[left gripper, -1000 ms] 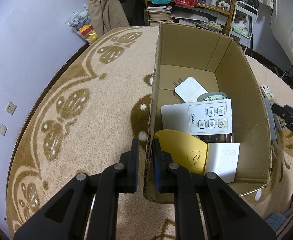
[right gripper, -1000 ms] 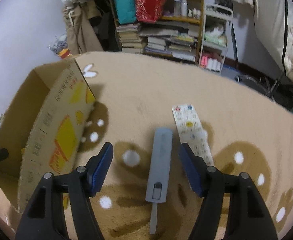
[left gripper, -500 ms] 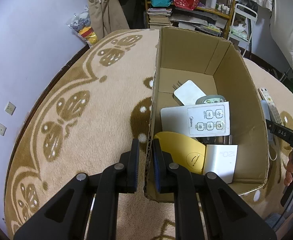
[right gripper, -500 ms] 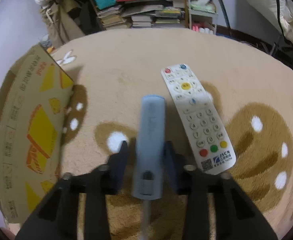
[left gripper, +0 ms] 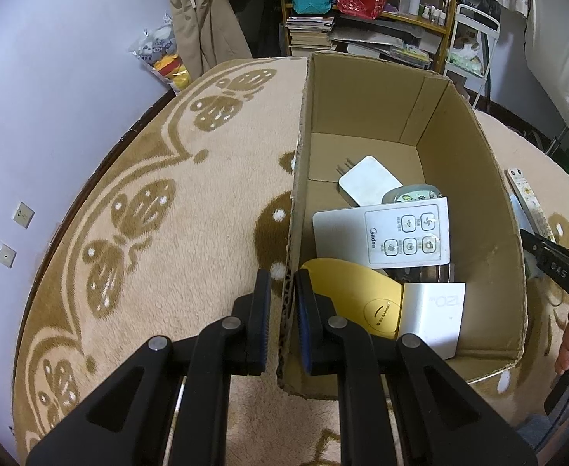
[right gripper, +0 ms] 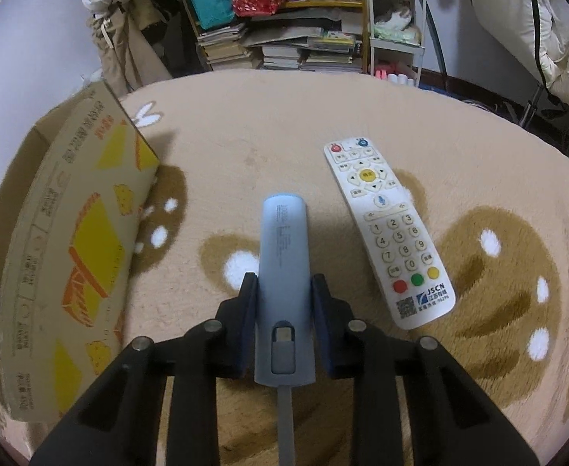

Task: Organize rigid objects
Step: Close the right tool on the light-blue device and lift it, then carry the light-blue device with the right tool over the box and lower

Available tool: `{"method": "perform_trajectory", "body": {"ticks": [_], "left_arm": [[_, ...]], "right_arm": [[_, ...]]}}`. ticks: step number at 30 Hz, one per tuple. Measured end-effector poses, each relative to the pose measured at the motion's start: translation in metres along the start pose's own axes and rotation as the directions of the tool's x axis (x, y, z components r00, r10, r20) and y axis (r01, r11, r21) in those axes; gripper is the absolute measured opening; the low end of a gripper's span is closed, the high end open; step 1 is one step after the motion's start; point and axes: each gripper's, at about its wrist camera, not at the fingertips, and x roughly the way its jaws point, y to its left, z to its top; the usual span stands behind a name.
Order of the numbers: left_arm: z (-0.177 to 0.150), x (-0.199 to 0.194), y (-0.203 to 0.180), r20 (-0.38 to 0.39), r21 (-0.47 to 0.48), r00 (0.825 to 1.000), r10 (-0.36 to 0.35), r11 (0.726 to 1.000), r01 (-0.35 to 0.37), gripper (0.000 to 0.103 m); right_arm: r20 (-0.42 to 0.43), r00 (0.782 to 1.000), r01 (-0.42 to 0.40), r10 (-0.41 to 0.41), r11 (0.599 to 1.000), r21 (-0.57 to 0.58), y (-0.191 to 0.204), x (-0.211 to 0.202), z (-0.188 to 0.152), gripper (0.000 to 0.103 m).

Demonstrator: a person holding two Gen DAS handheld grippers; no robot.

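Tongs: right (right gripper: 284, 299) clamping grey-blue device (right gripper: 283, 268) on carpet (right gripper: 245, 136), between cardboard box (right gripper: 71, 240) and white remote (right gripper: 385, 229); left (left gripper: 283, 303) pinching box's near wall.

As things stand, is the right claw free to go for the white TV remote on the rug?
Probably not yet: the right claw is shut on the grey-blue device. The white remote lies uncovered beside it on the rug, so only the load hinders.
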Motion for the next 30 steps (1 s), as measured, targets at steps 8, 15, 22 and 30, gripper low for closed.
{"method": "perform_trajectory", "body": {"ticks": [8, 15, 22, 30], "left_arm": [[-0.001, 0.0, -0.001, 0.0, -0.002, 1.0, -0.003, 1.0, 0.003, 0.013], [-0.001, 0.0, -0.001, -0.001, -0.004, 1.0, -0.007, 1.0, 0.007, 0.013], [-0.002, 0.0, -0.001, -0.002, -0.007, 1.0, -0.011, 1.0, 0.011, 0.013], [-0.002, 0.0, -0.001, -0.001, -0.005, 1.0, -0.009, 1.0, 0.009, 0.013]], "right_arm": [[0.054, 0.998, -0.04, 0.042, 0.999, -0.025, 0.015, -0.024, 0.004, 0.029], [0.109, 0.989, -0.093, 0.099, 0.994, -0.052, 0.036, -0.05, 0.014, 0.029], [0.159, 0.971, -0.16, 0.179, 0.979, -0.13, 0.069, -0.08, 0.025, 0.029], [0.226, 0.935, -0.222, 0.273, 0.948, -0.226, 0.121, -0.113, 0.031, 0.029]]}}
